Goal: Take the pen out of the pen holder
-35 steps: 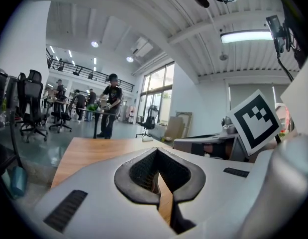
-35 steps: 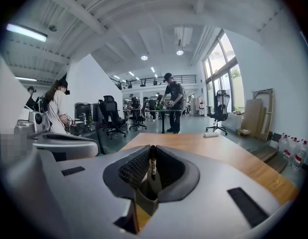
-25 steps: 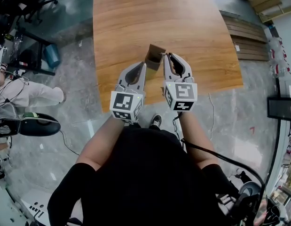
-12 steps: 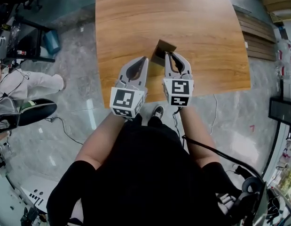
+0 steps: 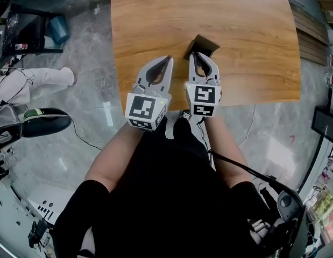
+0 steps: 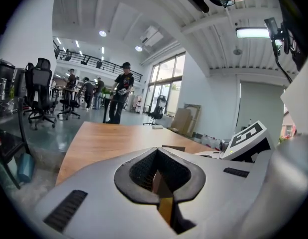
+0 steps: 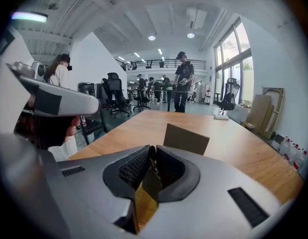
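Note:
A brown box-shaped pen holder stands on the wooden table near its front edge. No pen shows in any view. My right gripper is shut and empty, its tips just short of the holder's near left corner. My left gripper is also shut and empty, a little left of the holder. In the right gripper view the holder rises just beyond the closed right gripper. In the left gripper view only a strip of the holder shows past the closed left gripper.
A small white object lies at the table's far end. People stand and office chairs sit beyond the table. In the head view a person is on the floor at left, and a cable trails from the right gripper.
The head view has shifted. The holder, earlier between the two gripper tips, now stands ahead and slightly right of the right gripper. Both grippers stay shut.

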